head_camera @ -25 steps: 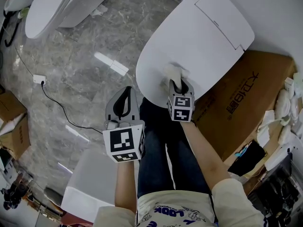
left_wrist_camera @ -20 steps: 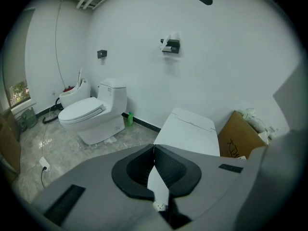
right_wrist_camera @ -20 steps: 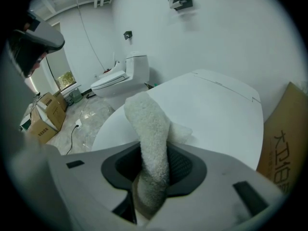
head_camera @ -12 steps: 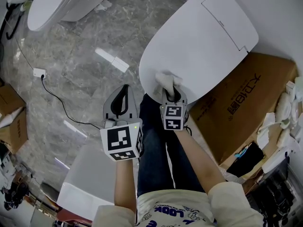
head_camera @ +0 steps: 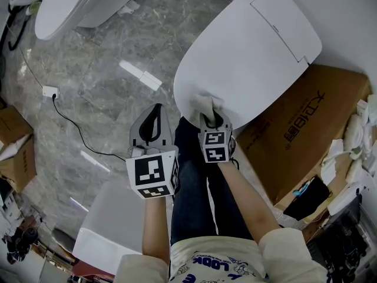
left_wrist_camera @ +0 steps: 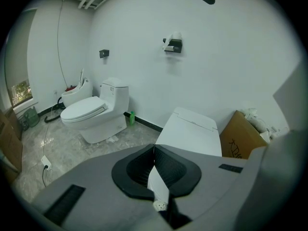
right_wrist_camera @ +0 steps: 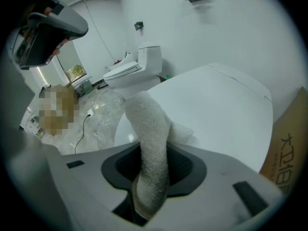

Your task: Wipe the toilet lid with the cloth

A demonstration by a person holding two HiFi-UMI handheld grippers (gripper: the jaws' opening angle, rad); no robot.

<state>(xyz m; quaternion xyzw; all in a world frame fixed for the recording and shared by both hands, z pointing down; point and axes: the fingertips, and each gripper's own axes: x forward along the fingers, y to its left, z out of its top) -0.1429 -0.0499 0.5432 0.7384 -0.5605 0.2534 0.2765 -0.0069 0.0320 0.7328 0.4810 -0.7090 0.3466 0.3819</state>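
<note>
At the far left, a second white ceramic toilet [head_camera: 65, 7] stands on the grey marbled floor [head_camera: 100, 75], well apart from the work area.

Left gripper [head_camera: 155, 112]: held over the floor, just left of the person's dark trouser leg [head_camera: 191, 181]. Its jaws are closed tip to tip, with nothing between them. It is near the front-left rim of the target but not touching it.

Right gripper [head_camera: 213, 115]: its jaws are clamped on a thick off-white terry cloth [head_camera: 205, 104]. A folded band of the cloth runs up between the jaw pads and out past the tips. The free end appears to rest on the front rim of the large white oval plastic toilet lid [head_camera: 253, 46].

Key relation: the closed lid lies ahead of the cloth. Its long axis runs from the rounded front edge at the person's knees, away and to the right, to the hinge end at the wall. The cloth sits at the near end of that axis, so almost all of the surface lies beyond it and to its right. The right hand is the nearer one. The next stroke likely calls for a push forward along the axis.

At the right, a brown cardboard box [head_camera: 306, 122] lies close beside the lid, limiting sideways travel.
</note>
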